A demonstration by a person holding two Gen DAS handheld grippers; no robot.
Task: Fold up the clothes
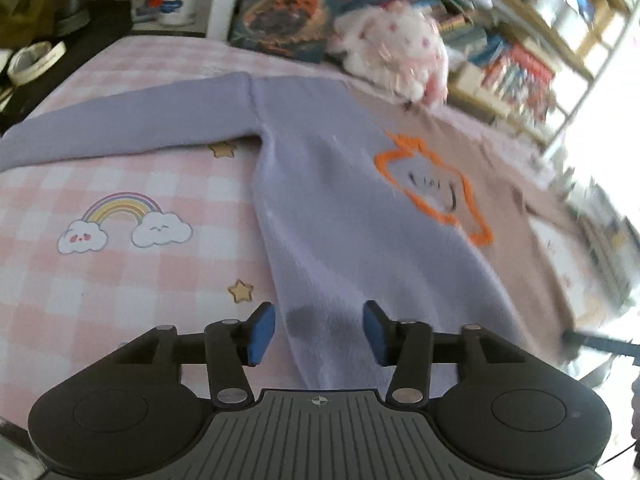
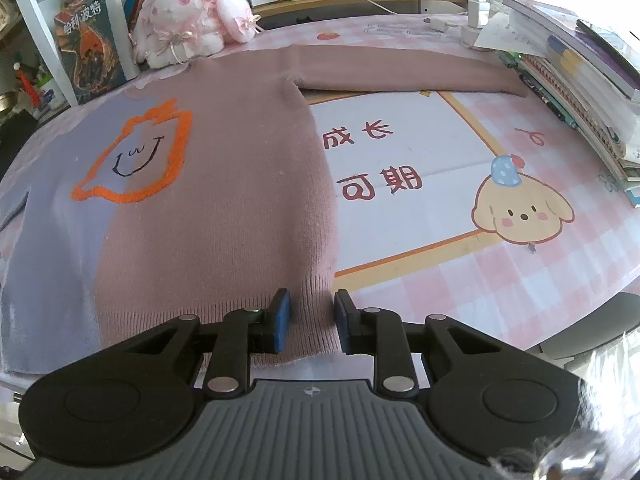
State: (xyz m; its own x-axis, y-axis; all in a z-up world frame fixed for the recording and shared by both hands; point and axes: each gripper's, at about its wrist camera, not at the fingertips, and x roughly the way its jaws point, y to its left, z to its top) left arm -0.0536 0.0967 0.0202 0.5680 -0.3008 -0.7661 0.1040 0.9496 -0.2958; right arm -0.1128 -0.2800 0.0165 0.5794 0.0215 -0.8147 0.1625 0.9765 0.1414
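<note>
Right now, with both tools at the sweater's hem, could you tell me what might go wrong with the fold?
1. The right gripper straddles only the hem corner of the sweater; a thin pinch could slip.
2. The left gripper has open jaws, so lifting now would probably raise one side and skew the fold.
3. The right sleeve ends by the book stack and might snag.

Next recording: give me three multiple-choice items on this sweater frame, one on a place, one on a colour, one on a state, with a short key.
1. The plush toy sits:
A. beyond the sweater's collar end
B. on the hem
C. on the book stack

2. The outline on the sweater's chest is:
A. green
B. orange
C. black

3. The sleeves lie:
A. folded across the chest
B. spread out sideways
C. rolled up

Key: 1 A, the toy lies past the far edge; 2 B, the star-like outline is orange; 3 B, both sleeves stretch outward on the table.
</note>
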